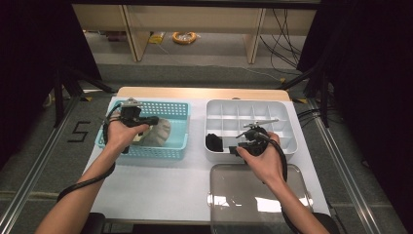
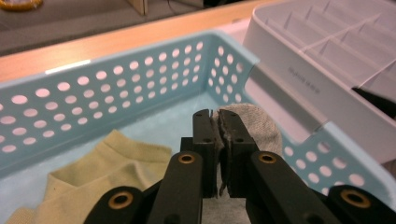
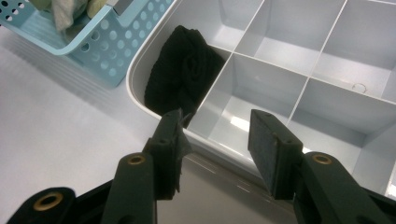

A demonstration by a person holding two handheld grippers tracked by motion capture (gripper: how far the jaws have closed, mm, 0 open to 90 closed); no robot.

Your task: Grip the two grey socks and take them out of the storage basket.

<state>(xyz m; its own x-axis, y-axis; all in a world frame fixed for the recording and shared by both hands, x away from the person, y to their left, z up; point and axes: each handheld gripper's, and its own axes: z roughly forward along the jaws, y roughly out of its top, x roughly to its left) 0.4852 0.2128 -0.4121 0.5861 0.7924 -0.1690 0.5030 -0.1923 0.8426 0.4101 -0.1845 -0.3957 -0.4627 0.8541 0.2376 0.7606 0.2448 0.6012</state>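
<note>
You pinch a grey sock in the blue basket while your right tool waits open at the white tray.

Your left gripper [image 2: 218, 122] has its jaws clamped narrow on the grey sock [image 2: 259, 125], above the blue basket [image 2: 116, 84], beside a yellow-green sock [image 2: 112, 168]. Your right gripper [image 3: 219, 140] stands wide with nothing between its pads, over the white divided tray [image 3: 275, 46], near the black sock [image 3: 180, 70] in a corner compartment.

Grey sock [image 2: 252, 123] pinched between the left gripper's [image 2: 218, 114] jaws

The sock is soft, pale grey knit, its fabric squeezed into a thin fold between the two black jaws, with a rounded bulge swelling out just beyond and to the right of the jaw tips. It hangs inside the blue perforated basket [image 2: 116, 79], lifted above a yellow-green sock [image 2: 102, 172] lying flat below and left of the jaws.
</note>
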